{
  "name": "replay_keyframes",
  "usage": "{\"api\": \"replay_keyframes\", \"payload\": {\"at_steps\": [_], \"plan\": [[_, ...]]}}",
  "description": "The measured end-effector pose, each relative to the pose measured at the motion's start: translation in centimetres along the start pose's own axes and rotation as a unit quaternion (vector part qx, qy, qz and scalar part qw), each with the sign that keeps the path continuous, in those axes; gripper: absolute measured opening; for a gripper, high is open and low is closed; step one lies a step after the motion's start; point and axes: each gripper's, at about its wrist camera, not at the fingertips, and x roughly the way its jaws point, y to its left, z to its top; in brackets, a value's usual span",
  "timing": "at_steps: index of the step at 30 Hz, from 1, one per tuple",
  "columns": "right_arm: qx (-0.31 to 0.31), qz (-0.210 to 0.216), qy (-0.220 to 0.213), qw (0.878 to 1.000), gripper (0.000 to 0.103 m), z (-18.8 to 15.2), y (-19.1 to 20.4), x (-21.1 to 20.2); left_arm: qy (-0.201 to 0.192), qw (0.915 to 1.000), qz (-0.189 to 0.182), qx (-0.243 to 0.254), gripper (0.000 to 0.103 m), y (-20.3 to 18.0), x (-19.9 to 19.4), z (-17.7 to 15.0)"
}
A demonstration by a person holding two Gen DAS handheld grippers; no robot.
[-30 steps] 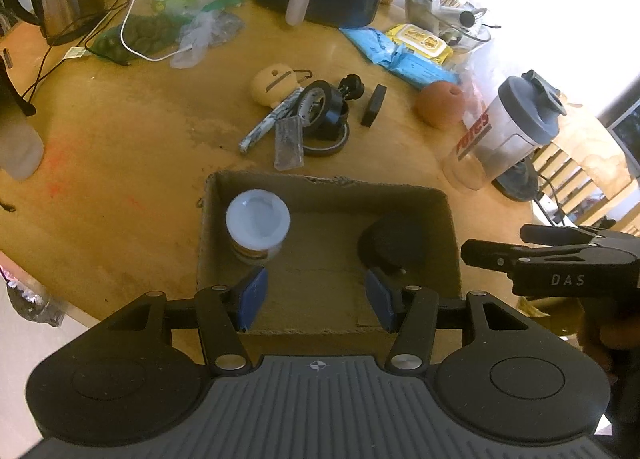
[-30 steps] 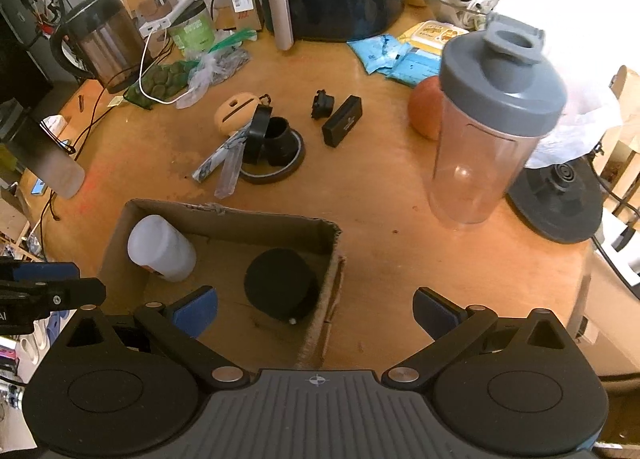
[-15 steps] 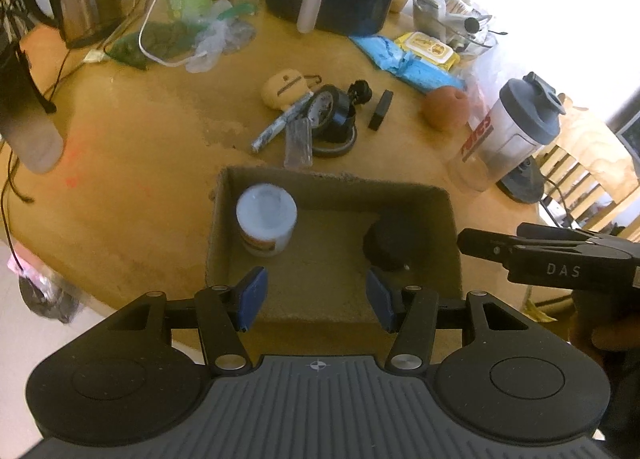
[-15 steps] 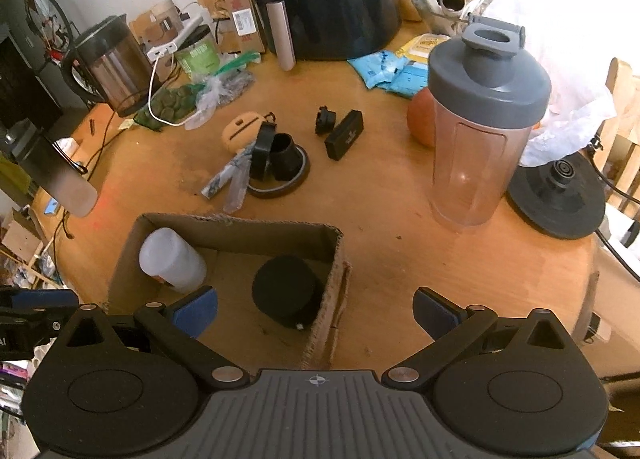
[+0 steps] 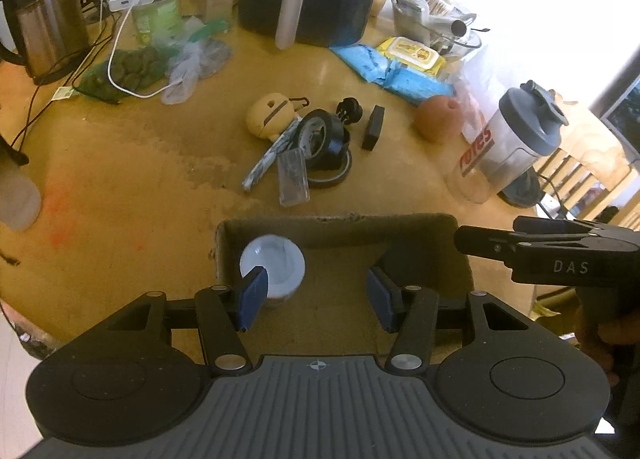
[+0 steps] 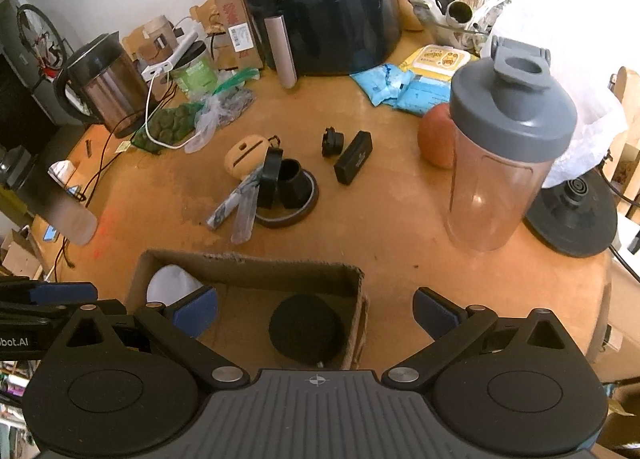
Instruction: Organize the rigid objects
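Cardboard box [image 5: 340, 225] is sitting below both empty, parted claws [image 5: 314, 297] [image 6: 316, 313]; the next pick is best taken from the tabletop's [image 5: 140, 179] middle cluster, one piece squarely.

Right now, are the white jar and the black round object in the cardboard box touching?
Apart. The right wrist view shows bare box floor between the white jar and the black round object in the cardboard box.

white-lidded jar [image 5: 273, 268] and black round thing [image 6: 306, 329] in brown cardboard box [image 6: 256, 273].
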Motion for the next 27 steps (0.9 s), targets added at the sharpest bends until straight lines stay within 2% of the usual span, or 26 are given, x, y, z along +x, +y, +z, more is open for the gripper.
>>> {"api": "replay_keyframes", "payload": {"at_steps": [14,18,22,24,27], "plan": [[0.001,-0.012,-0.012,1.000,0.102,2.3,2.1,2.5,0.006,0.9997,-0.023,-0.002,0.054,3.4,1.0,1.5],[-0.006,-0.007,-0.017,1.000,0.095,3.2,2.7,3.5,0.008,0.9996,-0.025,-0.006,0.054,4.3,1.3,1.7],[-0.011,0.001,-0.017,1.000,0.094,4.1,3.1,4.6,0.011,0.9995,-0.027,-0.011,0.054,5.1,1.5,1.9],[-0.014,0.006,-0.019,1.000,0.087,4.6,3.3,5.2,0.013,0.9994,-0.028,-0.017,0.054,5.6,1.6,1.9],[-0.013,0.009,-0.022,1.000,0.084,5.4,3.3,5.9,0.015,0.9991,-0.028,-0.027,0.054,6.1,1.7,1.9]]}}
